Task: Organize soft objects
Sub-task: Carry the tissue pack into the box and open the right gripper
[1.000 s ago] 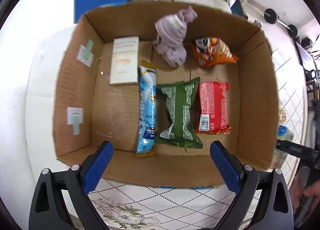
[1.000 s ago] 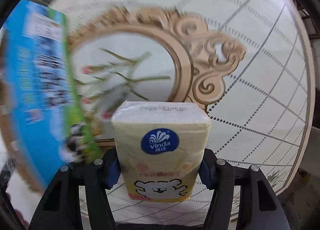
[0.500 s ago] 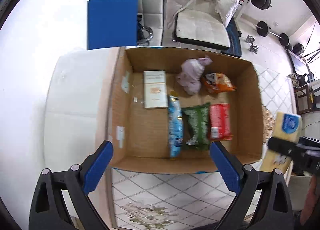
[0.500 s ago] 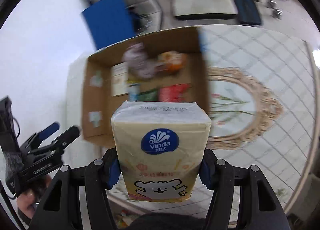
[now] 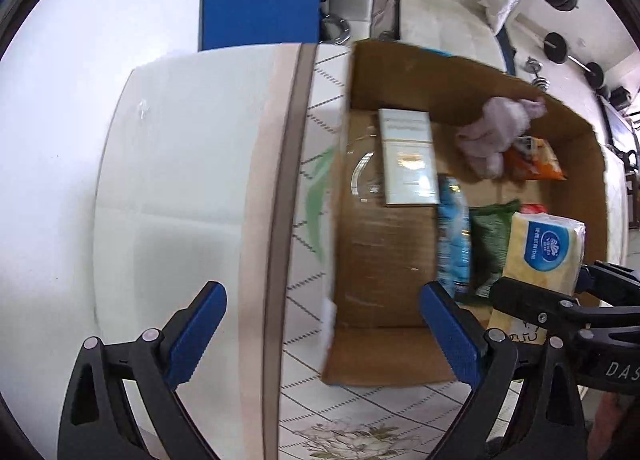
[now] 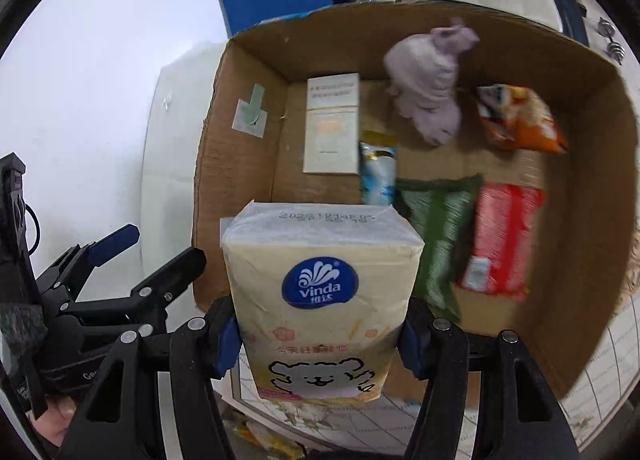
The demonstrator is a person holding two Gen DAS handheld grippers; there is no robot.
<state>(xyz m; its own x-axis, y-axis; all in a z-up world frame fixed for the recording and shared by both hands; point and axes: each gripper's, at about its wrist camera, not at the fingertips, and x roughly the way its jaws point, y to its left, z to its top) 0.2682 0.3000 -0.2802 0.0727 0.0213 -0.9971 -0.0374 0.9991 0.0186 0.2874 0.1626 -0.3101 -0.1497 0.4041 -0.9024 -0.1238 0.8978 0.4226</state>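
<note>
Left wrist view: your left gripper (image 5: 320,324) hung with jaws wide apart and nothing between them, over the white surface (image 5: 180,180) just beside the cardboard box (image 5: 472,76). At the right edge your right gripper (image 5: 560,296) had the yellow tissue pack (image 5: 540,256) clamped, pack above the near right part of the box. Inside the box you had a flat pale carton (image 5: 408,160), a lilac cloth bundle (image 5: 496,132), an orange snack bag (image 5: 536,160), a blue wrapper (image 5: 452,232) and a green packet (image 5: 492,240). A red one barely showed behind the tissues.

Right wrist view: your right gripper (image 6: 320,336) gripped the tissue pack (image 6: 320,284) by its two narrow sides, low on the pack, top end pointing toward the box (image 6: 240,164). Film wrap over soft tissue, so I'd judge it light, squashy and a bit slick; the side grip was right, and more squeeze would only dent it. Same contents lay flat on the floor of the box: carton (image 6: 332,128), cloth bundle (image 6: 428,84), orange bag (image 6: 520,120), blue wrapper (image 6: 378,172), green packet (image 6: 436,236), red packet (image 6: 504,236). Bare cardboard floor showed at the left side, below the carton, and looked like the free slot for the pack. Your left gripper (image 6: 152,244) sat open at the far left, outside the box wall.
</note>
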